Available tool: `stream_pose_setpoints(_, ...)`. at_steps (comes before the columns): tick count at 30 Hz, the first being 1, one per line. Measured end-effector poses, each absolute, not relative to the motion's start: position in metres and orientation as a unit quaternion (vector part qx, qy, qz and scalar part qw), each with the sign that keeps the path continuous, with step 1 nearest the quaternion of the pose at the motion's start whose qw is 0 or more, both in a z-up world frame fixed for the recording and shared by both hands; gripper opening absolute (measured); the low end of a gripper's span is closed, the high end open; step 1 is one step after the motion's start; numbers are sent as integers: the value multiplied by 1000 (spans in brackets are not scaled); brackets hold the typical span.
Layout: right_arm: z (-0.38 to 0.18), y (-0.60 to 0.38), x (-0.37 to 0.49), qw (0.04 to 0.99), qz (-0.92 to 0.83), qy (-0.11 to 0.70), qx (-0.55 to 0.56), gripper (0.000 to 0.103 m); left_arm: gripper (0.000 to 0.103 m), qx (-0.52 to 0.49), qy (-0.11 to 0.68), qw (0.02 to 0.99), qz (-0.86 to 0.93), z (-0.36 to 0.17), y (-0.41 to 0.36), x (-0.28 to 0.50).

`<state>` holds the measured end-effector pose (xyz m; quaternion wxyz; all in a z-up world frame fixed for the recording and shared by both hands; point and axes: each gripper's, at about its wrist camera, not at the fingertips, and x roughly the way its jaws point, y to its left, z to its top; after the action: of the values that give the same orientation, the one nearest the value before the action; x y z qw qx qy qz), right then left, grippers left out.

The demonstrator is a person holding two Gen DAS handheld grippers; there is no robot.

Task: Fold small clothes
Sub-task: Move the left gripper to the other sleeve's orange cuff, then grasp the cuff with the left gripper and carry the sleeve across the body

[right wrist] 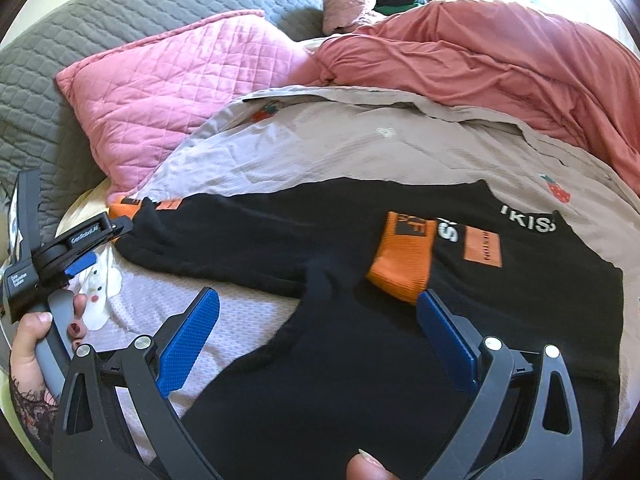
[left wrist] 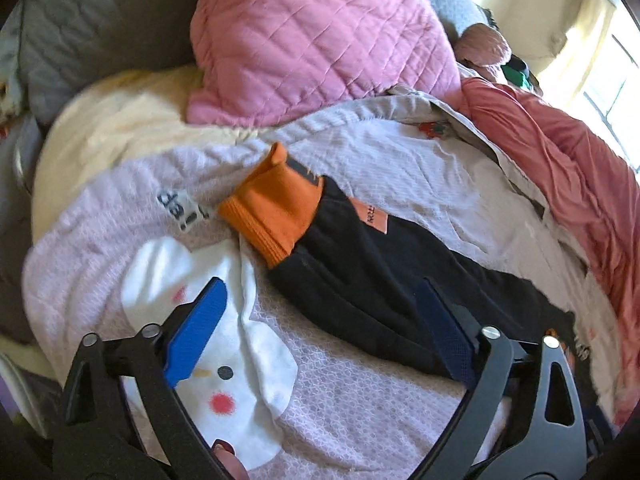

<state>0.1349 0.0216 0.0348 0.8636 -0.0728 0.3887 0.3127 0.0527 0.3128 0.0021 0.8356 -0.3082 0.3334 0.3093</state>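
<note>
Left wrist view: my left tool [left wrist: 324, 320] hangs wide, holding nothing, over the black sweatshirt's [left wrist: 360, 280] sleeve, whose orange cuff [left wrist: 272, 216] rests on the pink garment [left wrist: 340, 420] spread on the bed.

Right wrist view: my right tool [right wrist: 320, 336] is also wide and empty above the sweatshirt body [right wrist: 360, 380]. I should pinch one fabric layer at the sleeve edge and fold inward evenly.

Both grippers are black plastic frames with triangular cutouts and shiny silver pivot screws, plus textured blue pads [right wrist: 188, 344] on the fingers. The left gripper [right wrist: 102, 242] has white lettering on its black body and a grey curved handle. Her left hand [right wrist: 28, 340] has dark red nail polish and a black lace-pattern tattoo.
</note>
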Motion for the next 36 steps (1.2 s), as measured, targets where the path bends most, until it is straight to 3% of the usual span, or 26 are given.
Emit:
stream_pose_setpoints(6,29,32,131,859,322,391,-71,98,66,-354,329,814,322,-13,332,55)
stream_pose_setpoints(14,17,28,129,853,322,407,-54,98,64,-305,320,837,324,-16,338,76)
stream_pose_setpoints(16,15,22,129,854,318,408,-49,98,44,-286,326,840,326,-20,341,80)
stream_pose_setpoints(17,15,18,129,855,317,409,-44,98,25,-288,326,840,324,-21,342,79)
stream_pose_setpoints(21,13,-4,131,859,304,412,-24,98,9,-299,302,853,305,-12,341,72)
stream_pose_setpoints(27,14,-51,141,868,267,418,0,98,8,-236,244,906,252,25,302,67)
stream_pose_setpoints(36,22,-152,147,888,191,415,49,98,6,-163,224,947,163,59,223,82)
